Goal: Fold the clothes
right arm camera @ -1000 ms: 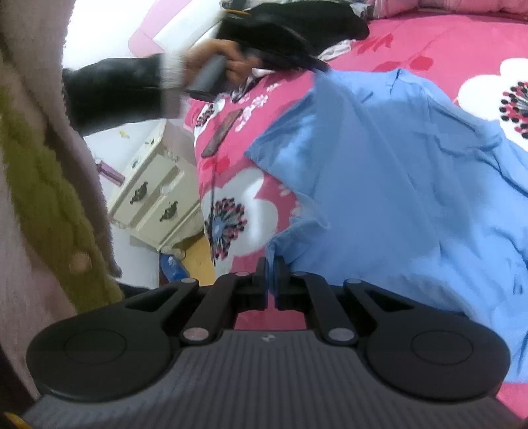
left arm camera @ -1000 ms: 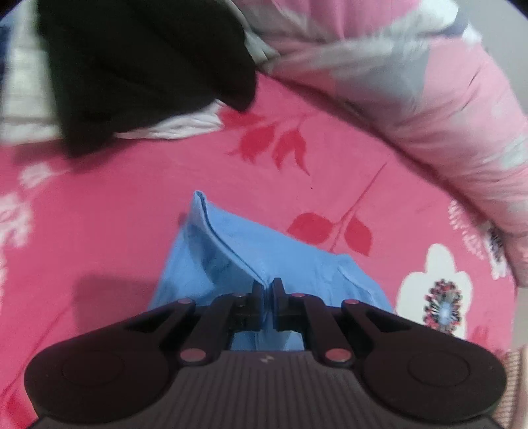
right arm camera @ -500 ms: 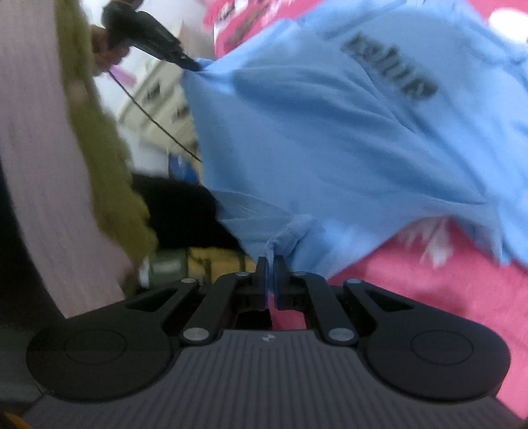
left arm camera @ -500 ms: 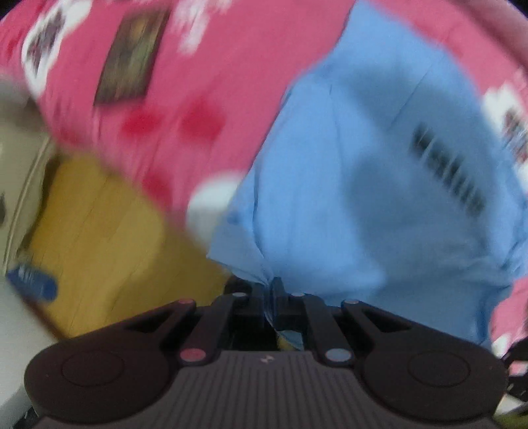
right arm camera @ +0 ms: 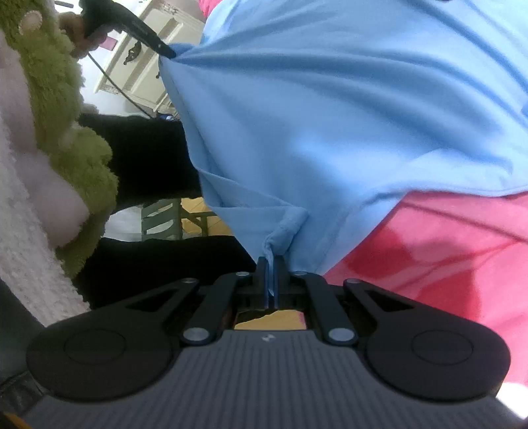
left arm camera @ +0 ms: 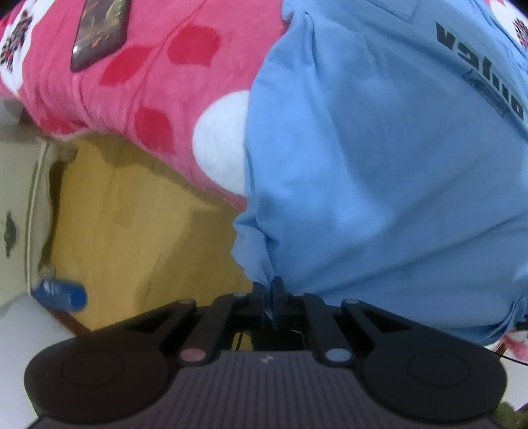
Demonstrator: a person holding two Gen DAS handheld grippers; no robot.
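The light blue T-shirt (left arm camera: pixel 379 165) hangs soft and limp over the edge of the pink bed (left arm camera: pixel 148 82). The left gripper (left arm camera: pixel 268 290) and right gripper (right arm camera: pixel 271 267) each pinch a corner, probably the hem.

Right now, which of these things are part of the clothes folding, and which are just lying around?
In use:
- blue T-shirt
- left gripper, pinching one corner
- right gripper, pinching another corner

Lying about:
- pink flowered bedspread under the shirt
- dark phone on the bedspread
- blue bottle on the floor
- cream drawers
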